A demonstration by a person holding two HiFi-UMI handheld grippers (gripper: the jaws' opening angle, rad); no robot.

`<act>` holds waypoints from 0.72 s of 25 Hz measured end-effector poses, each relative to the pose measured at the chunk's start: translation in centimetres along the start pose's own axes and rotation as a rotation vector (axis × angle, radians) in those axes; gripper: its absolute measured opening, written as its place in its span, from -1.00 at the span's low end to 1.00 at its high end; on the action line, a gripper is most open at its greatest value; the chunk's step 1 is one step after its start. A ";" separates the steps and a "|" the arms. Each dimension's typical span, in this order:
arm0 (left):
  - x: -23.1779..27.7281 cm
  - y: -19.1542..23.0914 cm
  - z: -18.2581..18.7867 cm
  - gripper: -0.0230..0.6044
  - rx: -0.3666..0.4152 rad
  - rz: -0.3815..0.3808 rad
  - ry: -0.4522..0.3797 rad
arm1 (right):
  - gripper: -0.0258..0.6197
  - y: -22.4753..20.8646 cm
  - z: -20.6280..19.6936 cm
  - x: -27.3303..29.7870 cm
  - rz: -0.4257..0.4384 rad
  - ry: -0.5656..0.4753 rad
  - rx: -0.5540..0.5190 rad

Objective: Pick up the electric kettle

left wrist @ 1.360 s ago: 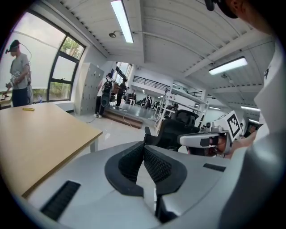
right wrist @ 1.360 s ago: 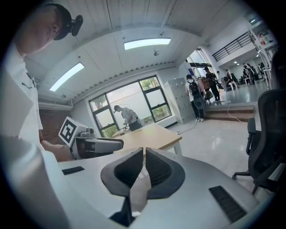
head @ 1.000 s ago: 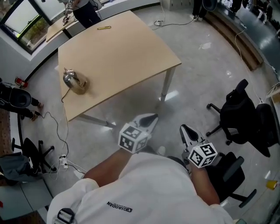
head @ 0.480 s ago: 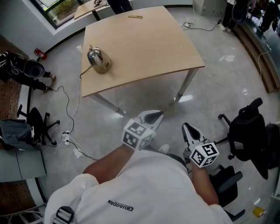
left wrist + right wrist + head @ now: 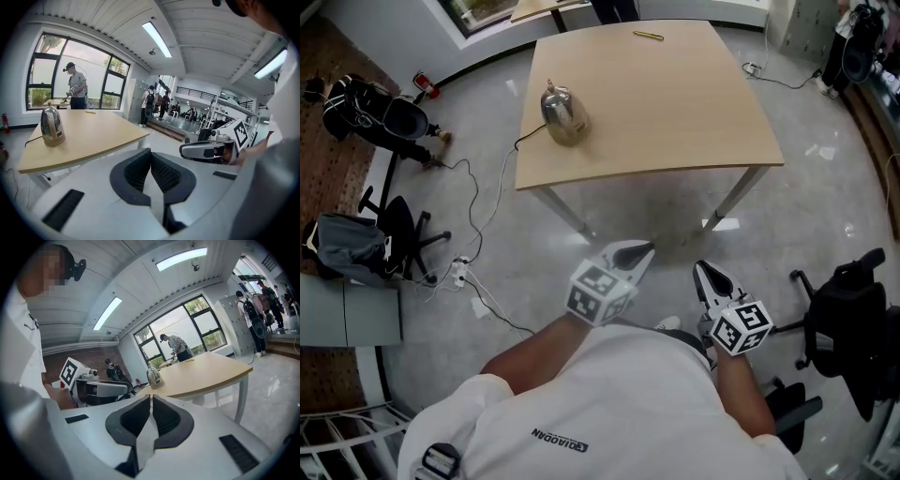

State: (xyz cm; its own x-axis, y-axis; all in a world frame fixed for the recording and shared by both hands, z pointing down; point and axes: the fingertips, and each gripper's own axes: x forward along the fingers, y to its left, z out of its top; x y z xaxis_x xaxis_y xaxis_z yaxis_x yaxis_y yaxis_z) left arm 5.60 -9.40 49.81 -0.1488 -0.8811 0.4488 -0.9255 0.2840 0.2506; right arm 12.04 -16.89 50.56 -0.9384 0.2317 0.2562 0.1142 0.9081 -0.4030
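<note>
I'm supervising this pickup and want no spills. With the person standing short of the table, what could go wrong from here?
A black cord runs from the shiny metal electric kettle over the edge of the pale wooden table to a white floor power strip; lifting may tug it, feet may snag it.
The kettle stands near that edge; a nudge could tip it off.
The left claw and right claw are both shut; they must open first.

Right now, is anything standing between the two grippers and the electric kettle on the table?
Nothing visible does. The left gripper and right gripper are over the floor, short of the table; only floor and tabletop lie before the electric kettle. Its cord drops off the table's left edge.
</note>
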 end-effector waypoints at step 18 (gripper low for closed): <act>-10.2 14.7 0.3 -0.94 -0.036 0.027 -0.026 | -0.83 10.4 -0.4 14.5 0.011 0.046 0.002</act>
State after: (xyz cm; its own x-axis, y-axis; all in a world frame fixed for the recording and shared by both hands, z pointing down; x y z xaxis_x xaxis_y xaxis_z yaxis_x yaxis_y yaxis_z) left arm -6.61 3.67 48.71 -0.1832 -0.8824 0.4334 -0.9081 0.3208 0.2693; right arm -0.22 -3.92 50.41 -0.9210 0.2578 0.2922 0.1237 0.9045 -0.4081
